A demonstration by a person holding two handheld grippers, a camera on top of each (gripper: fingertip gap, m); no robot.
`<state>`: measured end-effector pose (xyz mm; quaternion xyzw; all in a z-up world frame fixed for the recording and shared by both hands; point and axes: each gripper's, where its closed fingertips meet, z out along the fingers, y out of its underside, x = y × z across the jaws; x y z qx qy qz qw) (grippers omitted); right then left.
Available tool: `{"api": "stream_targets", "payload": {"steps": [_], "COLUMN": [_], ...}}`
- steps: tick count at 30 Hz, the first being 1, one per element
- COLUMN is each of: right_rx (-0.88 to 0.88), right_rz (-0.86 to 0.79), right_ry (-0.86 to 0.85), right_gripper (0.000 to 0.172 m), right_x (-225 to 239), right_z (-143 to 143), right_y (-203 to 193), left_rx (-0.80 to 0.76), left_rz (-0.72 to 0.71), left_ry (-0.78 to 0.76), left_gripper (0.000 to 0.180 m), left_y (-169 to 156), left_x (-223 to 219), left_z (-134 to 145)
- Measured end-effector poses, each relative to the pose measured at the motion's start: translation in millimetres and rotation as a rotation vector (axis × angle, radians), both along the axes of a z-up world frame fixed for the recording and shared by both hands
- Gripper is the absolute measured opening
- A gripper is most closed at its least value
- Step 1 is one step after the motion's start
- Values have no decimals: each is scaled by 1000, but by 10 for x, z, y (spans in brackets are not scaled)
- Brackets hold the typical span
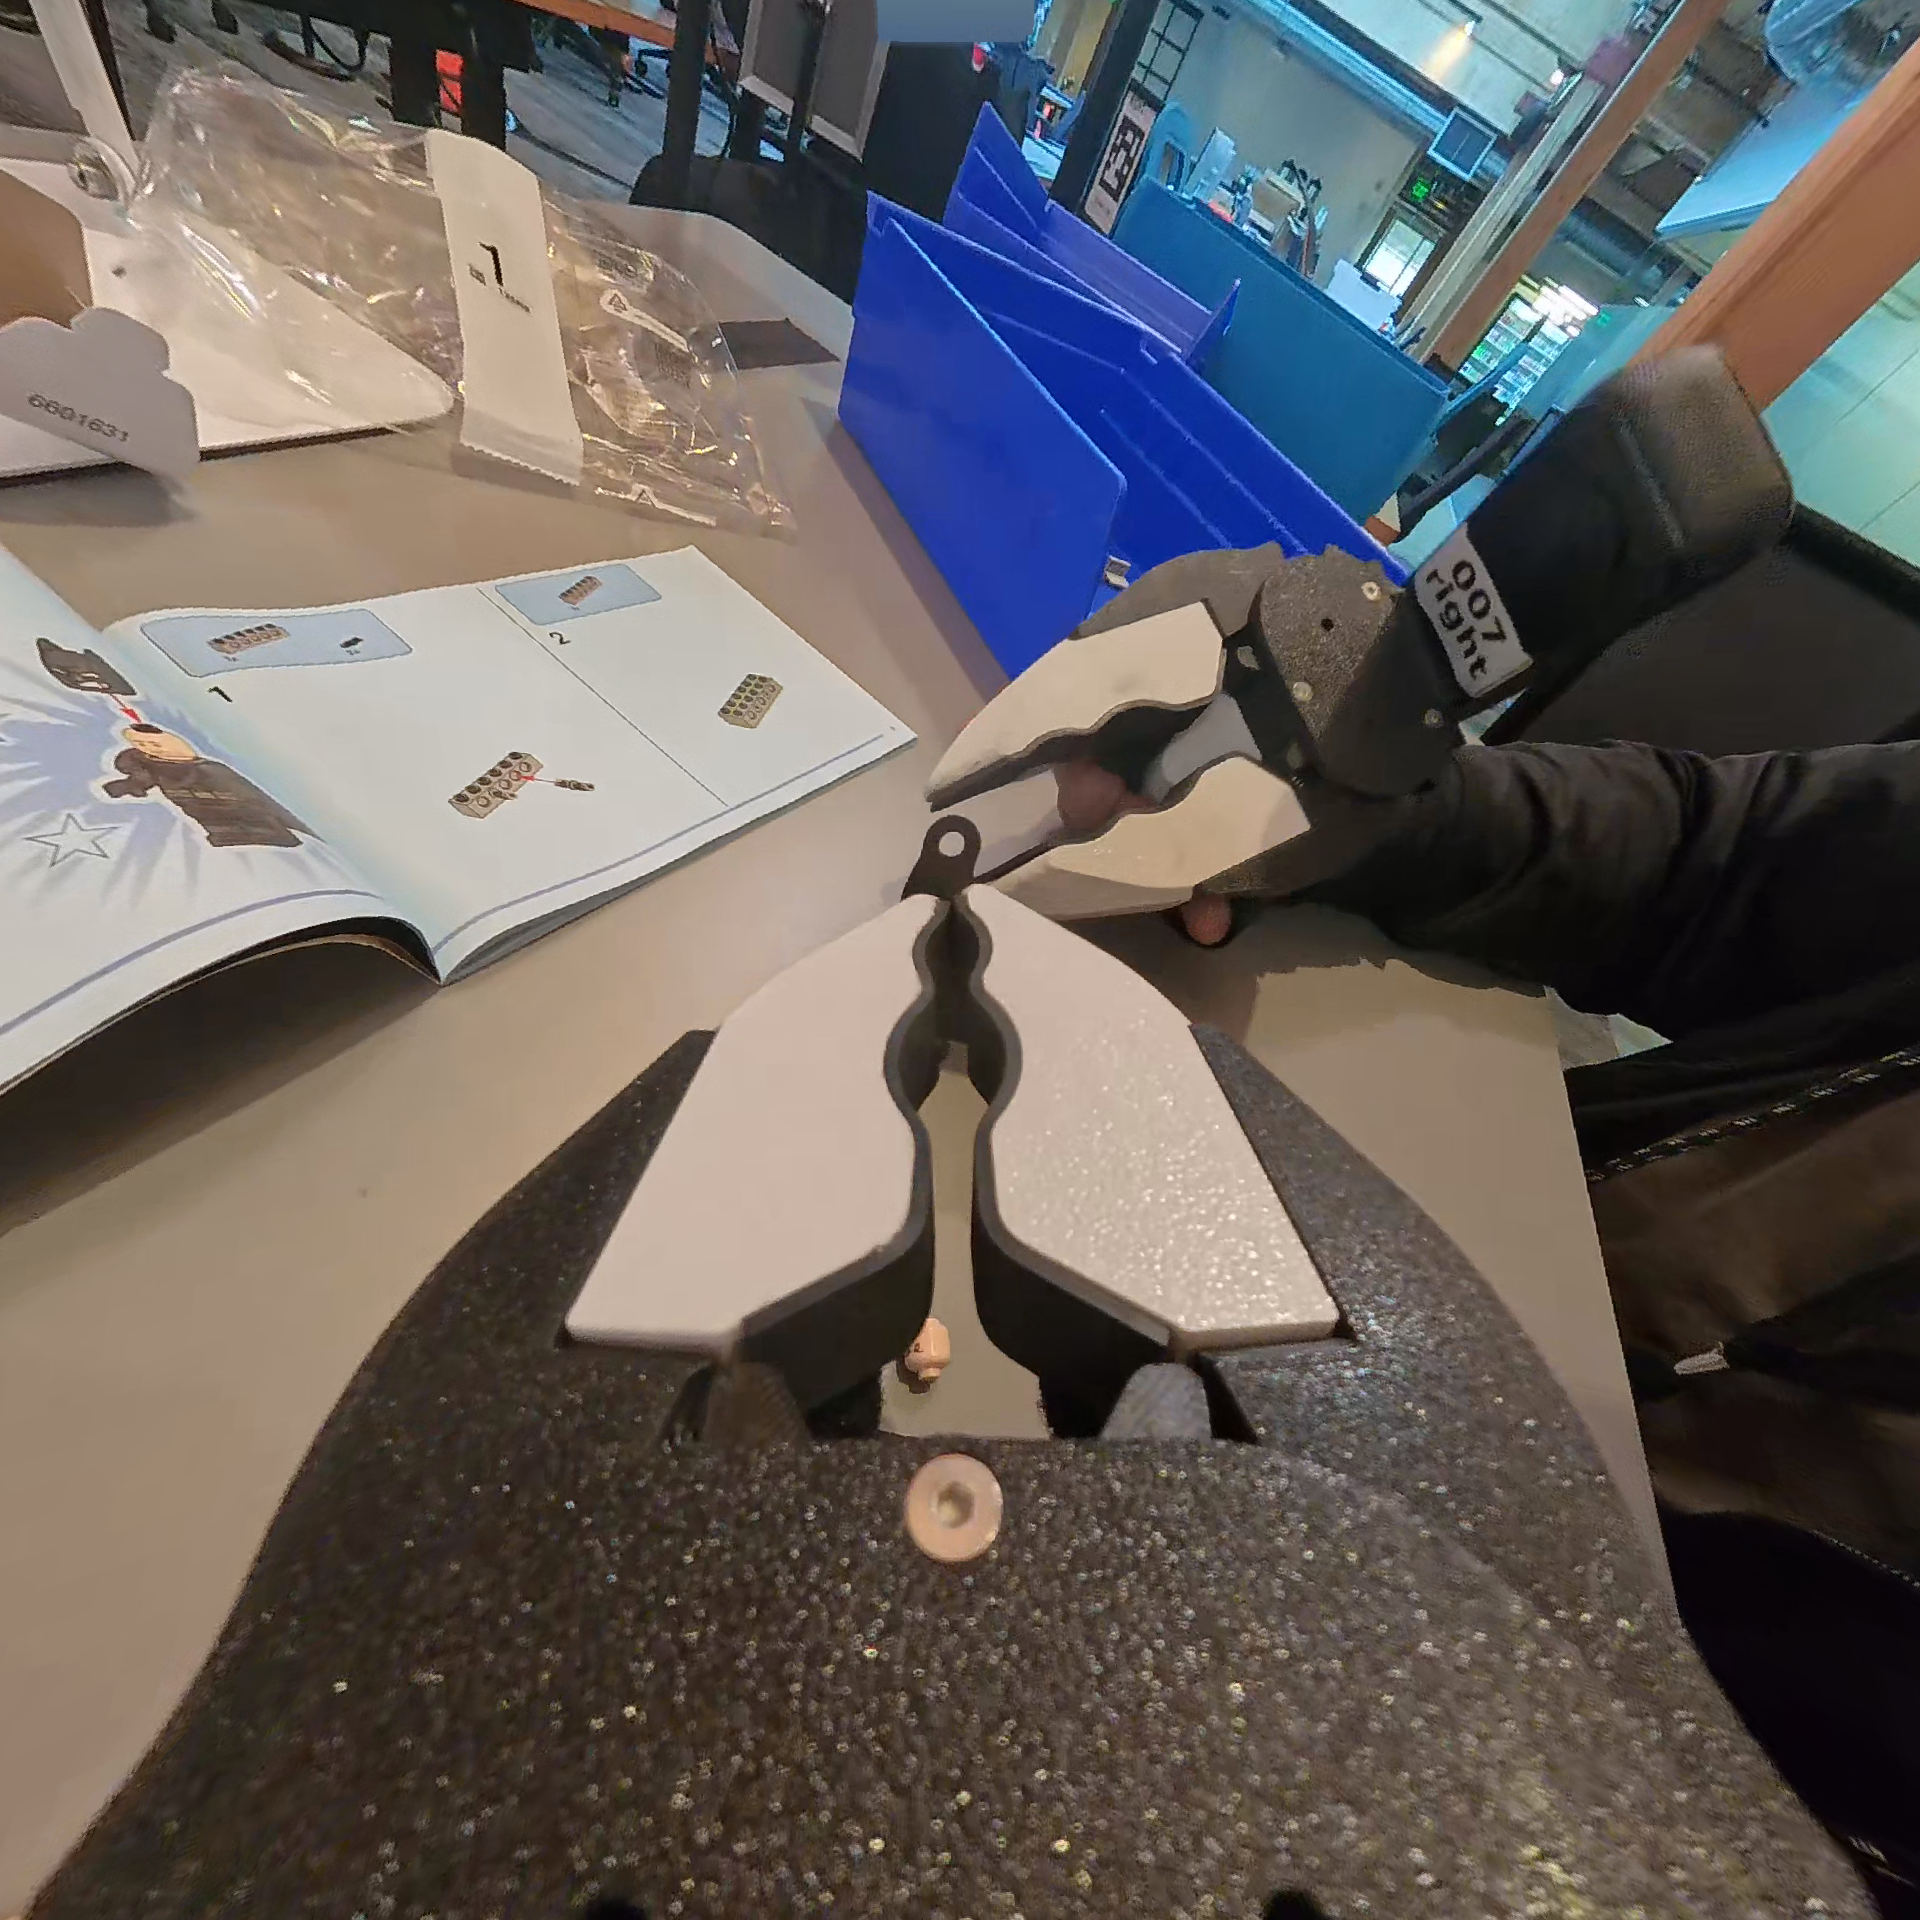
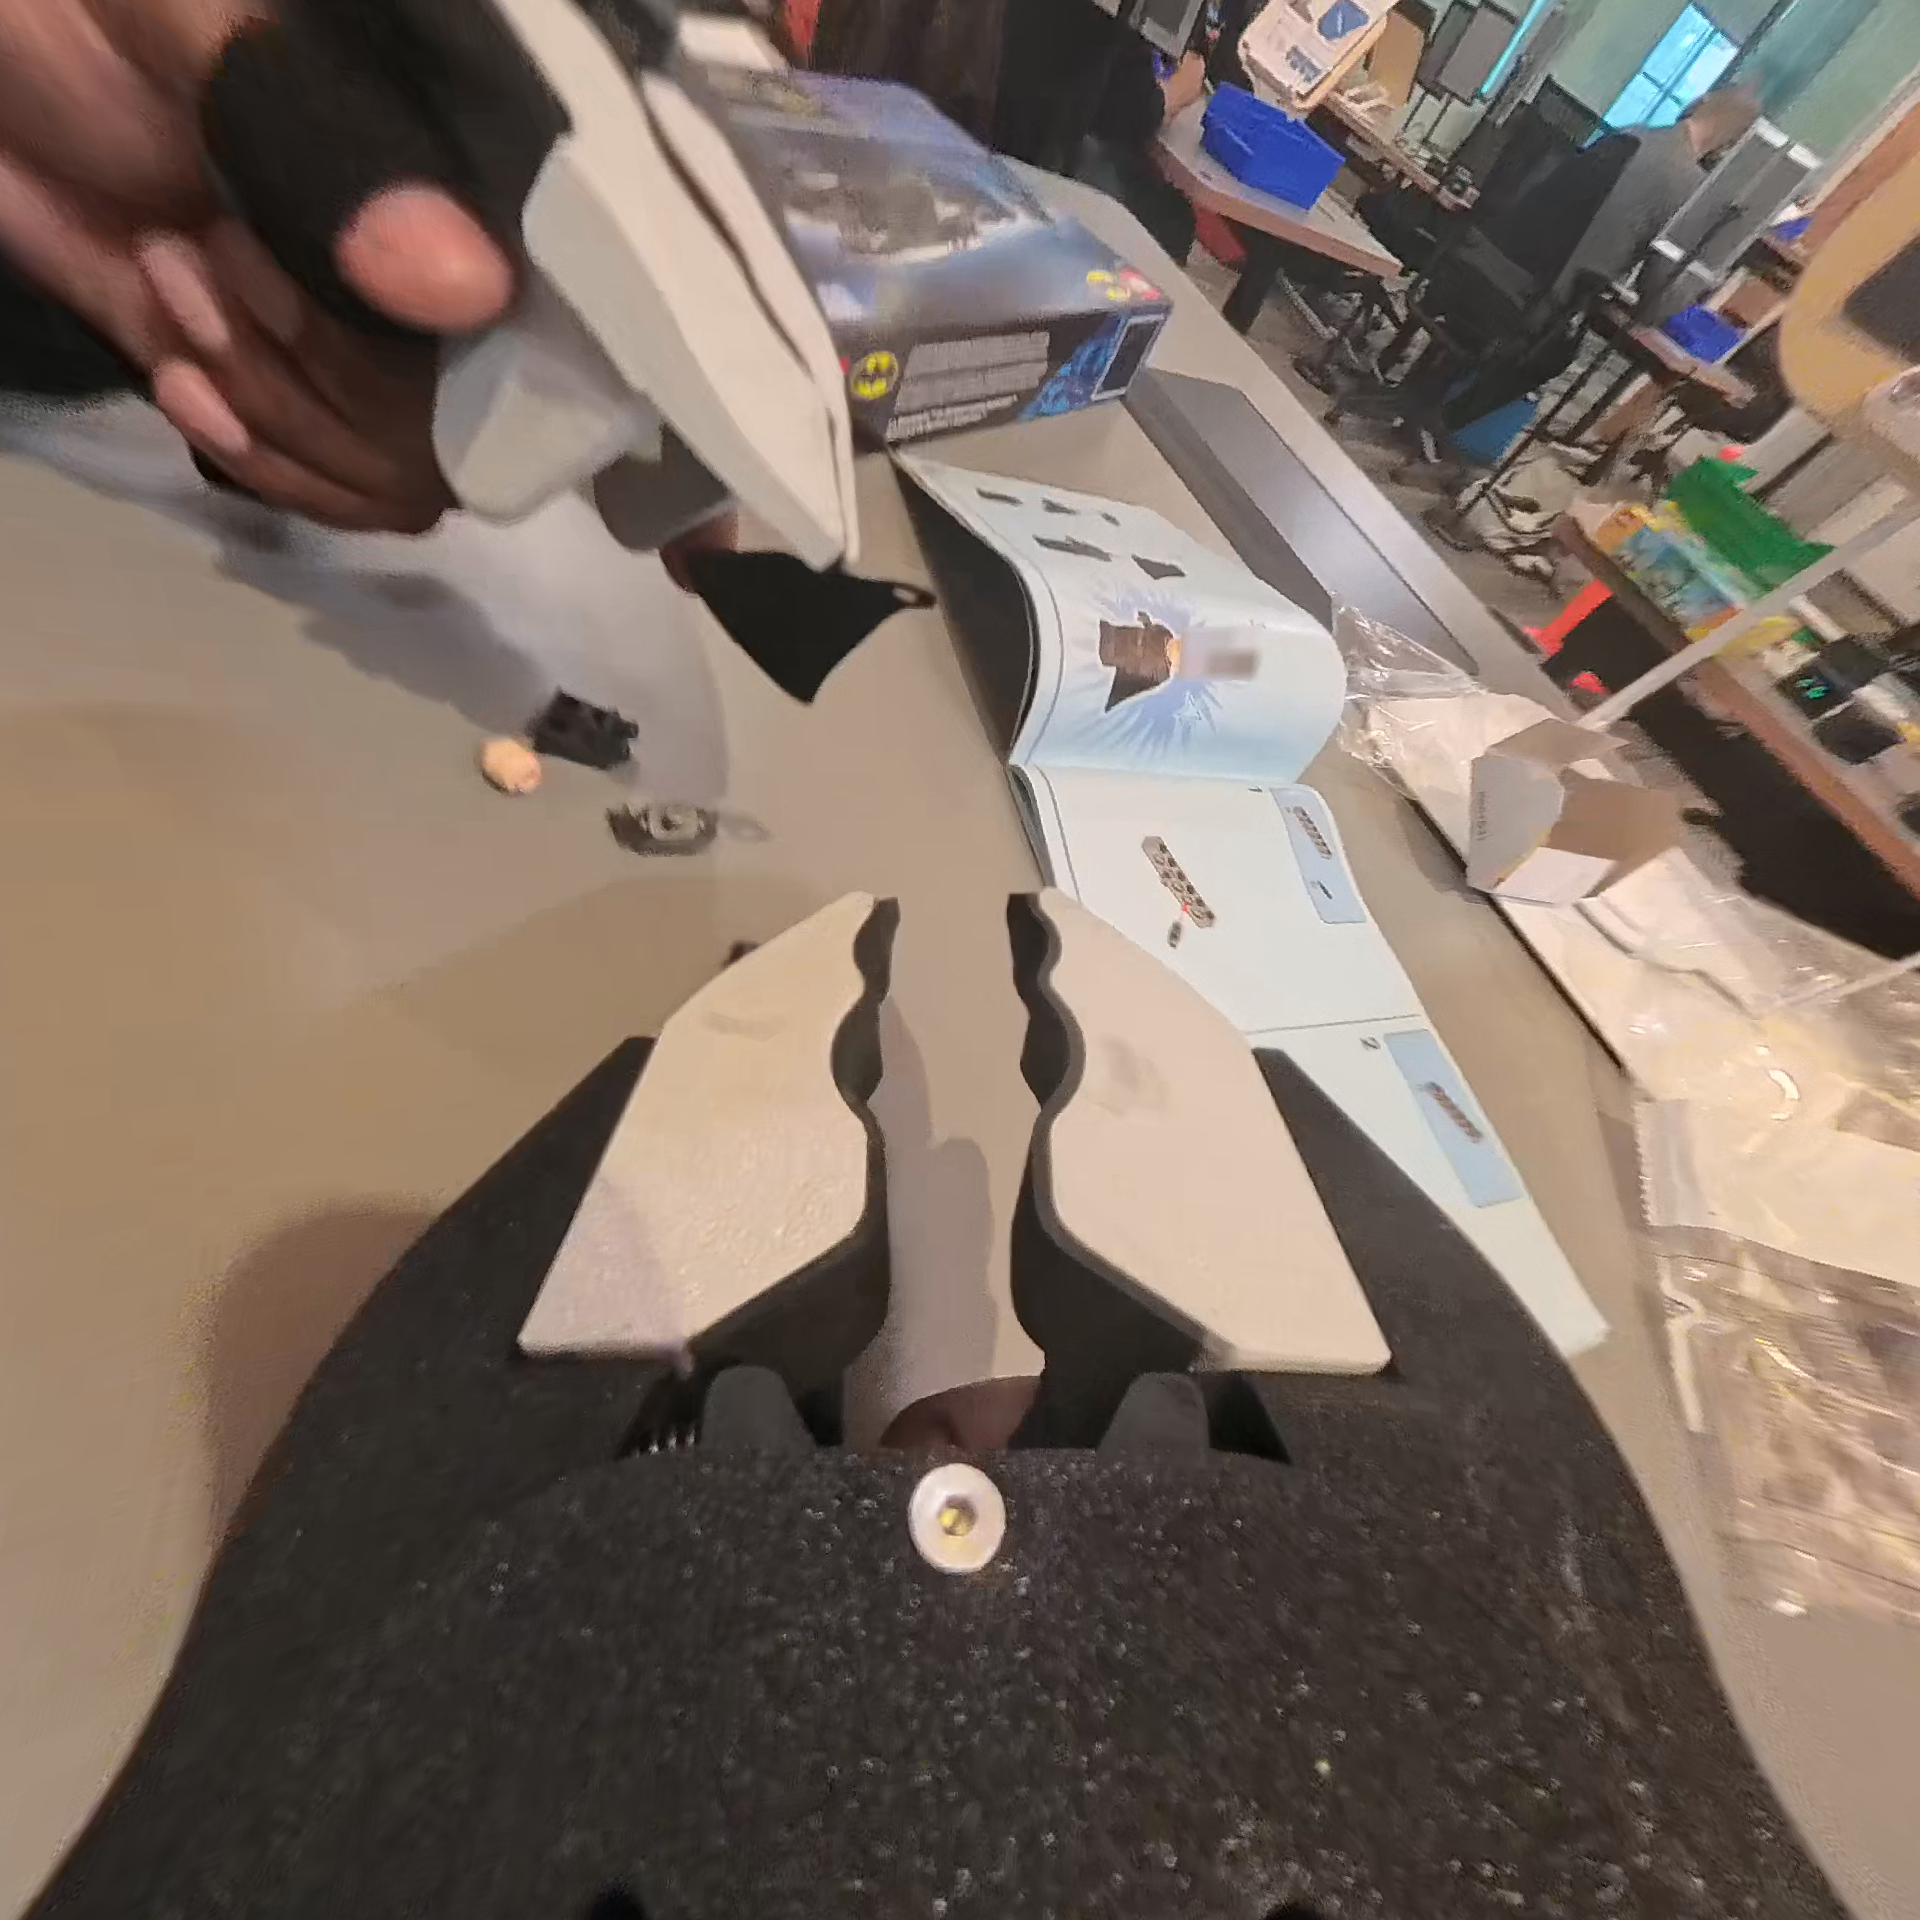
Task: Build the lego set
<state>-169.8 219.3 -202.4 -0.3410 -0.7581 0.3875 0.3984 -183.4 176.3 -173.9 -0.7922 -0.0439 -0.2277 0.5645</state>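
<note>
A thin black cape (image 1: 948, 854) is pinched upright at the tips of the left gripper (image 1: 954, 906). The right gripper (image 2: 951, 914) is spread, empty, just beside it. The pinch is best kept firm near the hole.

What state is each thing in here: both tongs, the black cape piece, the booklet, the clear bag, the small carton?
Left tongs: shut, pinching the black cape piece.
Right tongs: open, nothing between them.
Black cape piece: hanging above the table.
Booklet: lying open.
Clear bag: torn open, crumpled.
Small carton: flaps open.
</note>
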Motion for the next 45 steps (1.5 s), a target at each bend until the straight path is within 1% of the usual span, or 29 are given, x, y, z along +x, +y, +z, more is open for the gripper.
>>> {"api": "stream_targets", "payload": {"steps": [5,10,16,20,26,29,36,42,45], "right_rx": [-211,-318,-356,-359,-343,-365,-411,-432,-424], "right_rz": [-14,-42,-30,-32,-26,-10,25,51,65], "right_ry": [-12,-11,-3,21,56,60,70,69,53], "right_gripper": [22,21,20,15,6,1,8,11,13], "right_x": [-89,-198,-293,-391,-417,-376,-335,-317,-318], "right_z": [142,207,247,286,322,320,356,367,347], "right_y": [-44,-7,-52,-84,-88,-68,-62,-73,-101], "left_rx": [4,12,30,42,59,83,130,163,151], "left_rz": [6,28,83,106,128,128,112,114,106], "left_ry": [25,15,-8,-10,37,71,122,81,33], "left_gripper": [0,0,0,0,0,0,0,0,0], "left_y": [14,29,39,34,32,42,68,54,55], "left_x": [13,3,-80,-127,-175,-168,-110,-107,-99], "left_z": [-4,6,34,52,59,73,104,179,172]}}
